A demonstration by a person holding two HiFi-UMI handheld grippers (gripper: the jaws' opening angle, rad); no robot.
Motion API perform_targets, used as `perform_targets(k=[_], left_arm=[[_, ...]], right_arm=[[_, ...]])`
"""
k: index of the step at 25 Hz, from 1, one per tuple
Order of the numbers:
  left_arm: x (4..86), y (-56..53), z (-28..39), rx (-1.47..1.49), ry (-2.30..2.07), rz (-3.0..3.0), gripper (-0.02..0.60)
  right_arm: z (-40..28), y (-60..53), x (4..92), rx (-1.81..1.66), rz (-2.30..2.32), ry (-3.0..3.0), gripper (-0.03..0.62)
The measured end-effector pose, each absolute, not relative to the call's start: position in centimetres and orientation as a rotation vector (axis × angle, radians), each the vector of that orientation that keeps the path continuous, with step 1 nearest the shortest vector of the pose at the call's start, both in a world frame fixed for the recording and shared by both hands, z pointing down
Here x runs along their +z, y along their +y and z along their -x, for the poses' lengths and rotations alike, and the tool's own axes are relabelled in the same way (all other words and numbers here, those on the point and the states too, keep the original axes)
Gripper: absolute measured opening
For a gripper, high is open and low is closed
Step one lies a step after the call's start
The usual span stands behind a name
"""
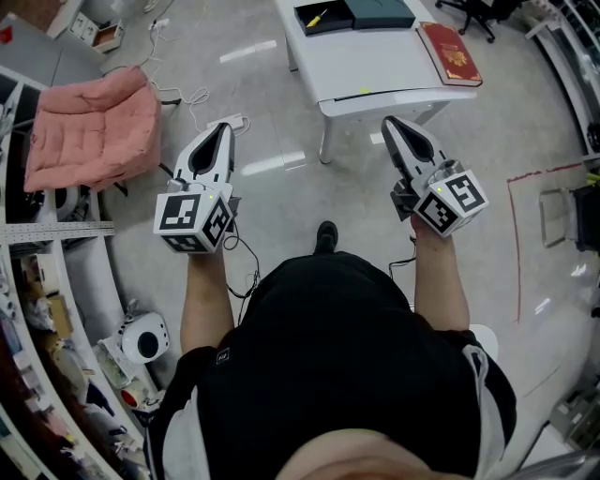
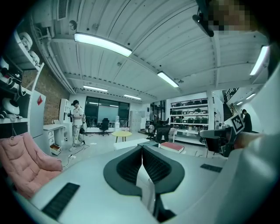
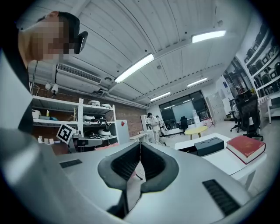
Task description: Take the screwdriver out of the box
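Open floor (image 1: 281,103) lies ahead up to the white table (image 1: 375,70), where a red book (image 1: 450,52) lies right of the box (image 1: 328,29).

Red book (image 1: 450,53), pink cushion (image 1: 94,127), white table (image 1: 375,67), yellow-handled screwdriver (image 1: 317,18), dark box (image 1: 337,25)

The box (image 1: 336,22) is black and shallow and lies open at the tabletop's (image 1: 375,66) far-left corner, towards 12 o'clock in the head view. A small yellow-handled screwdriver (image 1: 318,17) lies slanted inside it. The box's dark lid (image 1: 382,13) sits just beside it at 3 o'clock.
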State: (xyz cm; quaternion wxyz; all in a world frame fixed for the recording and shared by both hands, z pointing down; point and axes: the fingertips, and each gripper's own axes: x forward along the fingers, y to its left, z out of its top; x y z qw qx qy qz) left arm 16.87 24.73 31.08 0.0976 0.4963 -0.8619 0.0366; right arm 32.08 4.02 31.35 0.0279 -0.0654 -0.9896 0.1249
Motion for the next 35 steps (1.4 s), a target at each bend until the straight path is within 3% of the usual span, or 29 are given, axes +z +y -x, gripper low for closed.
perform_targets(k=[20, 29, 35], left_arm=[[30.0, 17.8, -15.8, 0.163, -2.557, -1.519, 0.018], [31.1, 15.2, -9.1, 0.075, -2.514, -1.578, 0.018], [31.6, 11.9, -2.5, 0.288, -2.524, -1.650, 0.018]], right_arm=[[-31.3, -2.8, 30.7, 0.385, 0.183, -3.075, 0.031], [-25.8, -4.1, 31.4, 0.343, 0.133, -3.042, 0.031], [-19.1, -5.7, 31.7, 0.329, 0.089, -3.026, 0.031]])
